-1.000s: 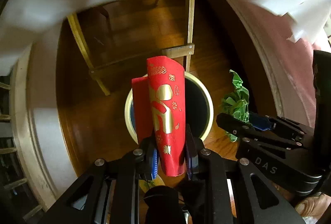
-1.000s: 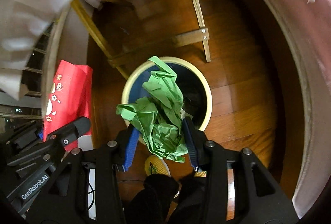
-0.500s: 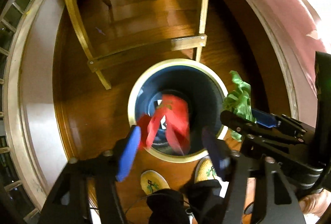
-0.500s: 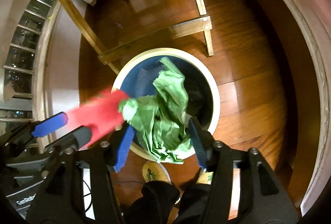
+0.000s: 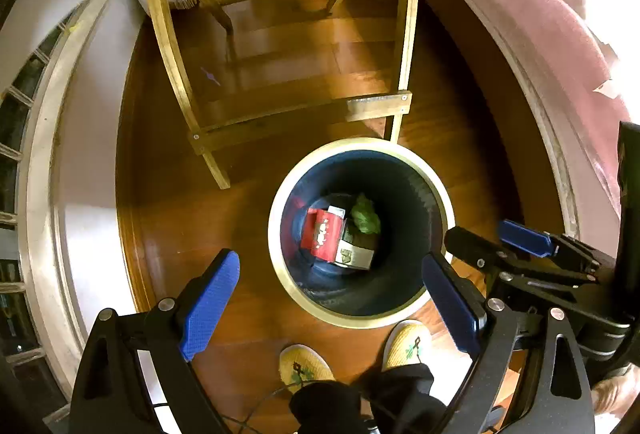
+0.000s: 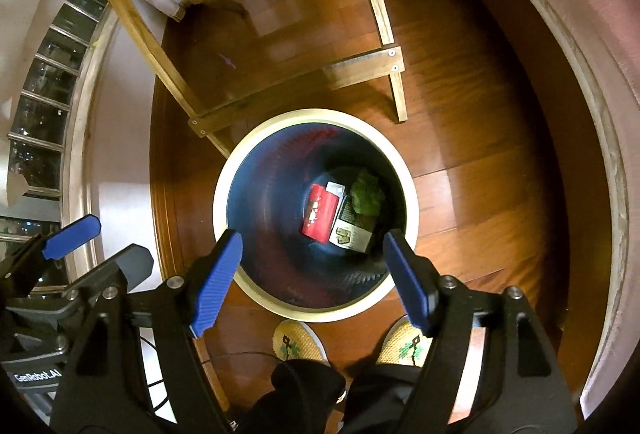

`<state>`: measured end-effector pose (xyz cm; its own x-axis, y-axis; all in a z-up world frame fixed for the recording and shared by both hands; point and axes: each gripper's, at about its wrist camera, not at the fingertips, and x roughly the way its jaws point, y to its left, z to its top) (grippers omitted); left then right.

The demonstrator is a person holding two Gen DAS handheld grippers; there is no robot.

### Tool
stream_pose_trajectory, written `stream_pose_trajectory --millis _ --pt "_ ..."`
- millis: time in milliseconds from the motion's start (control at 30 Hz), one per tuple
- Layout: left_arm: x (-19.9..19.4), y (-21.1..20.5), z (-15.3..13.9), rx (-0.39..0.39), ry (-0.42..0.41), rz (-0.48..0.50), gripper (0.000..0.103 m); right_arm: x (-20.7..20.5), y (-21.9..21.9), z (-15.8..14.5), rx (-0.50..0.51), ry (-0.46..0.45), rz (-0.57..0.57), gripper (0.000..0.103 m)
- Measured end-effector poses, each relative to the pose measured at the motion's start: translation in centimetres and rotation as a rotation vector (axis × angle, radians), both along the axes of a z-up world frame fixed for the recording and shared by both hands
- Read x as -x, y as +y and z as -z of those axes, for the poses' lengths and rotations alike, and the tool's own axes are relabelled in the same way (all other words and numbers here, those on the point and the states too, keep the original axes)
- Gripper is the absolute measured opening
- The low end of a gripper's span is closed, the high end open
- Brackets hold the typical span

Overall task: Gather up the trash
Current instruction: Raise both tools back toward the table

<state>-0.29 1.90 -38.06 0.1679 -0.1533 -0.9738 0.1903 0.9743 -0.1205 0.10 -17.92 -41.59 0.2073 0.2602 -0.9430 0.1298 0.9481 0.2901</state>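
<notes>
My left gripper (image 5: 332, 298) and right gripper (image 6: 314, 274) hang over the bin (image 5: 362, 320), jaws opening wide with nothing between them. Down at the bottom lie the red packet (image 5: 323, 234) and green wrapper (image 5: 366, 218). I should let both jaws clear the rim before lifting away.
</notes>
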Motion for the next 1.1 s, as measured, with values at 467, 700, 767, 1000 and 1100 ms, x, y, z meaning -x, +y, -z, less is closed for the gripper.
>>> stream_pose_trajectory --millis 467,700,767,1000,1100 --pt "1.6 -0.1 -7.1 0.024 -0.036 0.004 0.094 2.3 -0.4 -7.1 0.004 -0.044 0.005 0.071" --pt "2.5 0.9 -12.9 0.006 -0.044 -0.002 0.093 3.8 -0.8 -12.2 -0.004 -0.055 0.024 0.071" --pt "2.7 1.5 -14.7 -0.001 -0.059 -0.009 0.093 4.3 -0.9 -14.1 -0.008 -0.065 0.029 0.071" --pt "3.3 3.3 -22.7 -0.014 -0.113 0.01 0.081 5.8 -1.1 -21.0 -0.02 -0.115 0.058 0.071" --pt "3.6 4.1 -26.3 0.01 -0.107 0.018 0.077 6.4 -0.9 -24.4 -0.022 -0.147 0.072 0.071"
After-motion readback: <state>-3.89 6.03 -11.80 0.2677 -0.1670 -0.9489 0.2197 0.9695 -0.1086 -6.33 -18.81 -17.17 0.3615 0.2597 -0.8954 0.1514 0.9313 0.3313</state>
